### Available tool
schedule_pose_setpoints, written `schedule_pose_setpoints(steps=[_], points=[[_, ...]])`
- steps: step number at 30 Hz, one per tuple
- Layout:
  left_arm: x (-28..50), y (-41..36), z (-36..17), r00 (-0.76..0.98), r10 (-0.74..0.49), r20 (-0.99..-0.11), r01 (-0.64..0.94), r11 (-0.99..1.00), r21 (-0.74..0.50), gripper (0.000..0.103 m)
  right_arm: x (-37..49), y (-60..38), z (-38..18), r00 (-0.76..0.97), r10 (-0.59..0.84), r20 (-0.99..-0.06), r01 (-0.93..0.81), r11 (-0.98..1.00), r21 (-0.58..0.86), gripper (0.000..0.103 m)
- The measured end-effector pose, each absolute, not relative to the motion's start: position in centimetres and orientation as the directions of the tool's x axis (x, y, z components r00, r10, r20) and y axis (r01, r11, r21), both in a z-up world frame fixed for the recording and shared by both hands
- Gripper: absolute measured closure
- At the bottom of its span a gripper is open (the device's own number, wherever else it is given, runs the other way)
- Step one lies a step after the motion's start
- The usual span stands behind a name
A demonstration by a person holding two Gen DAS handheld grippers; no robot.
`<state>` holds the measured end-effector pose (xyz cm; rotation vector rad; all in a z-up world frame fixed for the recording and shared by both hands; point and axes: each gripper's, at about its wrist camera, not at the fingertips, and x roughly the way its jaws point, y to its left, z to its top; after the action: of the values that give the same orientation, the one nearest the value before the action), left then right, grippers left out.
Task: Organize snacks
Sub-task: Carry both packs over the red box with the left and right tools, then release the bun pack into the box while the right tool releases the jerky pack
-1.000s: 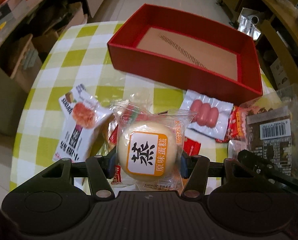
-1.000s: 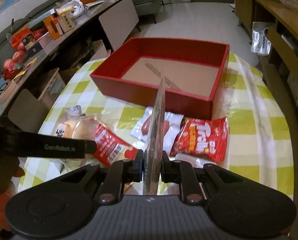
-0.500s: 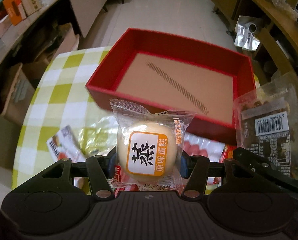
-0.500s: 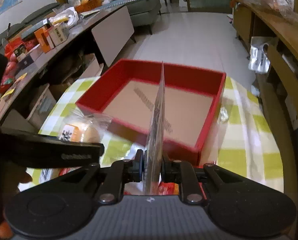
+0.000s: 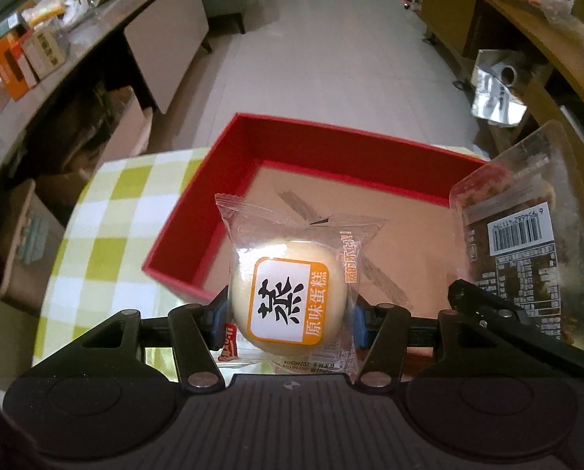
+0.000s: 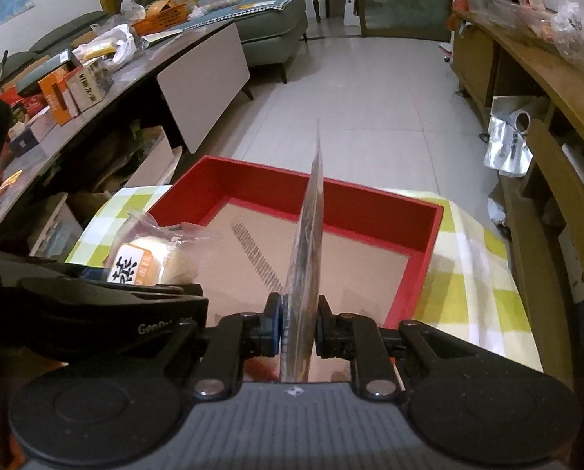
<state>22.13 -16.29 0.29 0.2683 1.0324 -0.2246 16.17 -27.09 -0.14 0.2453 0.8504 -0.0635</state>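
Above the empty red box (image 5: 323, 149), the left gripper (image 5: 290, 313) clamps a wrapped steamed cake (image 5: 290, 297) while the right gripper (image 6: 298, 329) pinches a flat clear snack pack (image 6: 309, 243) edge-on. Releasing near the front wall risks a snack catching the rim; the cardboard floor offers ample room.

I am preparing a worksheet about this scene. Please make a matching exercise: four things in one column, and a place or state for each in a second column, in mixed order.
Things
1. steamed cake packet
2. flat clear packet with barcode
3. red box
4. checked tablecloth

Places or states
A. nothing lying inside, brown floor visible
B. clamped in the left tool
C. yellow-green and white, under the box
D. clamped on its edge in the right tool

Pairs: 1-B, 2-D, 3-A, 4-C
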Motion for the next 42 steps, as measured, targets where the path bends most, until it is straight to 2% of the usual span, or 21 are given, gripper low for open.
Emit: schedule_pose_setpoints(steps=[21, 28, 42], points=[[26.9, -17.6, -4.1, 0.502, 0.022, -0.864, 0.312, 0.928, 0.205, 0.037, 20.8, -26.7, -4.5, 0.601, 0.010, -0.799, 0.120, 0.988, 0.102, 0.074], [27.3, -16.4, -5.2, 0.463, 0.057, -0.884, 0.308, 0.925, 0.221, 0.031, 20.5, -26.7, -4.0, 0.597, -0.017, -0.802, 0.137, 0.987, 0.081, 0.062], [24.0, -15.7, -5.1, 0.453, 0.089, -0.887, 0.356, 0.895, 0.271, 0.031, 19.5, -26.0, -3.0, 0.584, -0.031, -0.811, 0.141, 0.988, 0.064, 0.060]])
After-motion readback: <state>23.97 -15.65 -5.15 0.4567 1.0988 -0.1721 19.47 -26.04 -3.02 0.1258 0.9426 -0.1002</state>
